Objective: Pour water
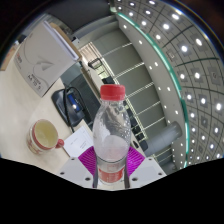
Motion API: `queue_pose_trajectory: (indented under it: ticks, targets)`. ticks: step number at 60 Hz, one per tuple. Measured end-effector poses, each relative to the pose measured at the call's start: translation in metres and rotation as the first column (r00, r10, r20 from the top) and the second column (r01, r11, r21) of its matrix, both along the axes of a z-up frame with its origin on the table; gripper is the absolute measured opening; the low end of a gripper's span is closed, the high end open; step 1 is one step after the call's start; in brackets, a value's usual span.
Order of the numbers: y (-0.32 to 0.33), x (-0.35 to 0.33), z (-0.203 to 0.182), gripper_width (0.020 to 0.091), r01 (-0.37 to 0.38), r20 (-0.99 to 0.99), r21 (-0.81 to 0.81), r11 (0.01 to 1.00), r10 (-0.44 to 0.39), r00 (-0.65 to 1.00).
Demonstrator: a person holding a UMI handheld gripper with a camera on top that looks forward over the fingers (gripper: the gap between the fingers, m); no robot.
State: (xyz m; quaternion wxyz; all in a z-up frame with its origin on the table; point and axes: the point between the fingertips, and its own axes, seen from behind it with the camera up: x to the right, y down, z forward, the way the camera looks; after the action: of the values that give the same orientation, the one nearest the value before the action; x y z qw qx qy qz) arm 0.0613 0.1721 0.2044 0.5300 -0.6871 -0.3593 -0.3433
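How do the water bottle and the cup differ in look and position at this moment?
The water bottle is tall, clear plastic with a red cap; the cup is short, wide and pale with an open top. The bottle stands between the gripper jaws, against the pink pads; the cup sits on the table off to the bottle's side, outside the jaws. The bottle is capped; the cup is uncovered. Both stand roughly upright.

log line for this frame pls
gripper: shut on bottle | bottle: upright, red cap on | cup: on table left of bottle | pour: not started
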Motion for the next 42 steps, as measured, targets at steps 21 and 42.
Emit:
queue_pose_trajectory:
  ticks: [21, 42]
  targets:
    - [0.015, 0.015, -0.063, 0.0356, -0.040, -0.738, -0.155, 0.987, -0.089, 0.669]
    - [0.015, 0.045, -0.130, 0.0386, -0.055, -0.824, -0.199, 0.978, -0.137, 0.550]
